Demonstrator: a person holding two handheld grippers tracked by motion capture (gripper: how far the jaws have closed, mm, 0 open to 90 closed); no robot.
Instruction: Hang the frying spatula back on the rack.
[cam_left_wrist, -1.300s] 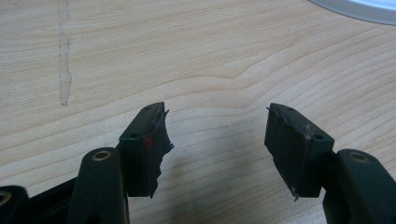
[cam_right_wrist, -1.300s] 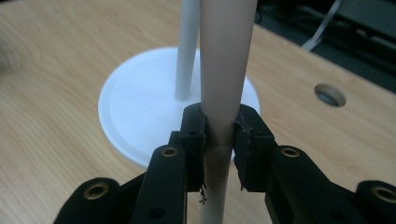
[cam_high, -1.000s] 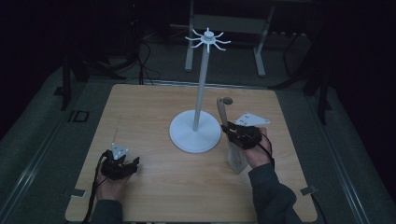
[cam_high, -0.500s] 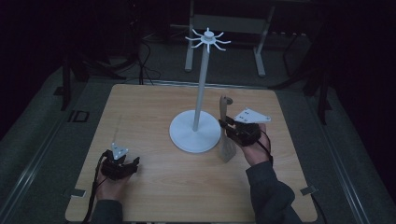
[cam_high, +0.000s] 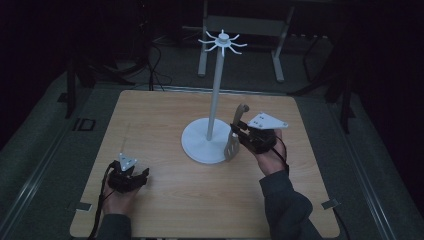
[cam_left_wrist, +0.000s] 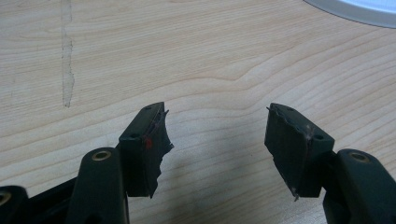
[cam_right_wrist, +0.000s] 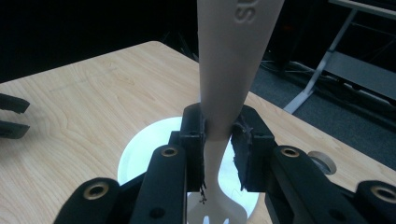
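At the centre right of the high view the right gripper (cam_high: 239, 134) had its jaws clamped on the narrow neck of a pale slotted spatula (cam_high: 234, 137), held upright with the handle end up and the slotted blade hanging down, just right of the white stand (cam_high: 212, 112) and in front of the rim of its round base. In the right gripper view the spatula (cam_right_wrist: 229, 60) rose out of the top of the frame while its slotted end showed low between the jaws, with the base of the stand (cam_right_wrist: 140, 154) behind. Holding it by the neck with the handle uppermost probably served to bring the handle end up toward the hooks (cam_high: 222, 42) that crown the pole, high in the frame. The left gripper (cam_high: 128, 176) sat low at the lower left of the surface (cam_high: 150, 120), well apart from the stand, its jaws spread wide with nothing between them, bare wood showing through the gap in the left gripper view (cam_left_wrist: 215, 135); it looked parked out of the way. Against the earlier frames the right hand and spatula had climbed a little and edged nearer the pole, the blade standing higher beside the base; the left hand had stayed put.
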